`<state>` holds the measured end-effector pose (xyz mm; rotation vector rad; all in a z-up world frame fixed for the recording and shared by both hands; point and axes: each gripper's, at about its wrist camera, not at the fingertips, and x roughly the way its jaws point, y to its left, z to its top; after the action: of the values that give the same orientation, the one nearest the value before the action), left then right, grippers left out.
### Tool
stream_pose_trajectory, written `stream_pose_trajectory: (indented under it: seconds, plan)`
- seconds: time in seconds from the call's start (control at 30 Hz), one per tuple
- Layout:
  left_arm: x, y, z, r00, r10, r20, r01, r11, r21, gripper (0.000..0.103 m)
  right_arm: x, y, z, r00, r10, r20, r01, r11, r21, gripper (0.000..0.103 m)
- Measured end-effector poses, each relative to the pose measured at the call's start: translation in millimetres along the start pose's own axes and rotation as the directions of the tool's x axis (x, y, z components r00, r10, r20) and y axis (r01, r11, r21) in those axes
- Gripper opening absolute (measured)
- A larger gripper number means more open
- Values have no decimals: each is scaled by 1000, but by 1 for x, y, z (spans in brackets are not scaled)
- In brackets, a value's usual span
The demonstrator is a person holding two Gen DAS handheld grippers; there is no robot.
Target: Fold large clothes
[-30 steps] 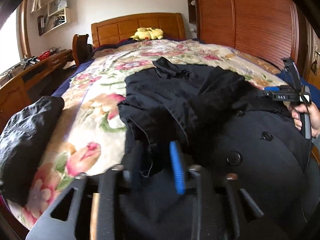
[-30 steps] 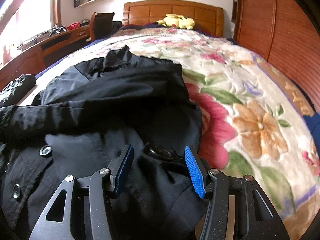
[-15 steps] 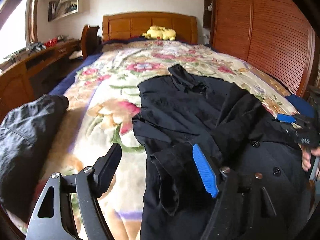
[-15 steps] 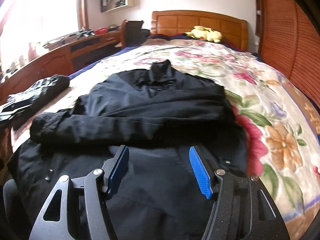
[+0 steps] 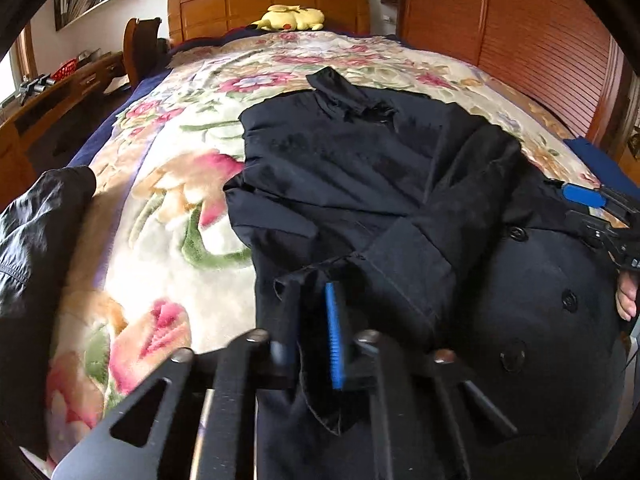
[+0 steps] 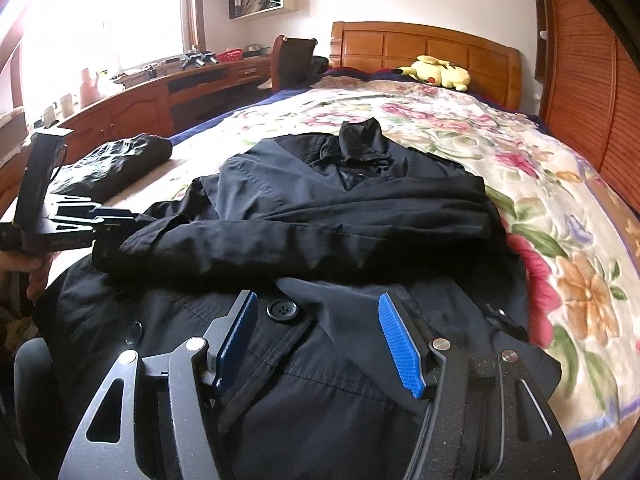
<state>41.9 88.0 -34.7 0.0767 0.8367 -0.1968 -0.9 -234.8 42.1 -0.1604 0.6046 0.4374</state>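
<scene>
A large black coat (image 5: pixel 360 168) lies front up on the floral bedspread (image 5: pixel 172 208), collar toward the headboard, one sleeve (image 6: pixel 280 240) folded across its chest. My left gripper (image 5: pixel 312 336) is at that sleeve's cuff (image 5: pixel 312 280); its jaws are closing, with the cuff fabric pinched between them. The right wrist view shows this gripper (image 6: pixel 116 216) at the sleeve's end. My right gripper (image 6: pixel 320 340) hovers open over the coat's buttoned lower front (image 6: pixel 284 310), nothing pressed between its blue pads (image 6: pixel 400 348). It also shows at the coat's right edge (image 5: pixel 580 212).
A second dark garment (image 5: pixel 32 232) lies bunched at the bed's left edge. A yellow plush toy (image 5: pixel 292 18) rests by the wooden headboard (image 5: pixel 264 0). A slatted wardrobe (image 5: pixel 520 40) stands on the right, a long desk (image 6: pixel 160 96) and chair (image 6: pixel 296 60) on the left.
My left gripper opened wide, shifted right onto the sleeve cuff, then closed on it. My right gripper drew back over the coat's lower front and opened slightly.
</scene>
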Motion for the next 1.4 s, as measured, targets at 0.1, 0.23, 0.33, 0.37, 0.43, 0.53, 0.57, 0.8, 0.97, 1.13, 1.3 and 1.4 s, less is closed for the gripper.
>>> stream_pose_trajectory:
  seconds: [0.1, 0.23, 0.33, 0.37, 0.43, 0.53, 0.57, 0.8, 0.97, 1.13, 1.3, 1.4]
  plan:
    - [-17, -6, -4, 999, 2, 49, -3, 1000, 14, 6, -5, -1, -1, 1000, -15, 2, 15, 1000, 8, 65]
    - [-42, -20, -12, 995, -8, 96, 6, 1000, 30, 5, -17, 2, -3, 1000, -21, 11, 21, 999, 31, 65]
    - [-62, -35, -23, 991, -20, 132, 13, 999, 51, 5, -28, 5, -5, 999, -28, 23, 27, 999, 37, 65]
    - [-69, -42, -29, 990, -32, 139, 24, 998, 59, 5, -31, 6, -7, 999, -30, 25, 29, 999, 37, 65]
    - [-79, -54, -39, 988, -51, 144, 40, 996, 80, 5, -37, 9, -10, 999, -32, 29, 31, 999, 34, 65]
    - [-85, -68, -53, 988, -81, 135, 67, 992, 105, 5, -45, 14, -13, 999, -38, 33, 37, 999, 26, 65]
    - [-86, -71, -56, 988, -83, 132, 69, 991, 111, 5, -47, 15, -14, 999, -40, 35, 39, 999, 25, 65]
    - [-96, -84, -69, 989, -72, 128, 54, 990, 133, 5, -57, 20, -19, 999, -37, 38, 36, 999, 15, 65]
    - [-112, -80, -68, 985, -22, 171, -5, 988, 152, 9, -57, 21, -19, 999, -28, 36, 27, 1000, 2, 65]
    - [-117, -63, -57, 978, 14, 210, -42, 991, 128, 43, -51, 22, -15, 999, -16, 38, 16, 1000, -6, 65]
    - [-97, -46, -49, 984, 19, 177, -35, 995, 88, 67, -42, 22, -16, 1000, -2, 30, 2, 1000, -11, 65]
    - [-79, -38, -47, 990, -1, 143, -6, 999, 54, 70, -37, 22, -17, 1000, 4, 21, -3, 1000, -14, 65]
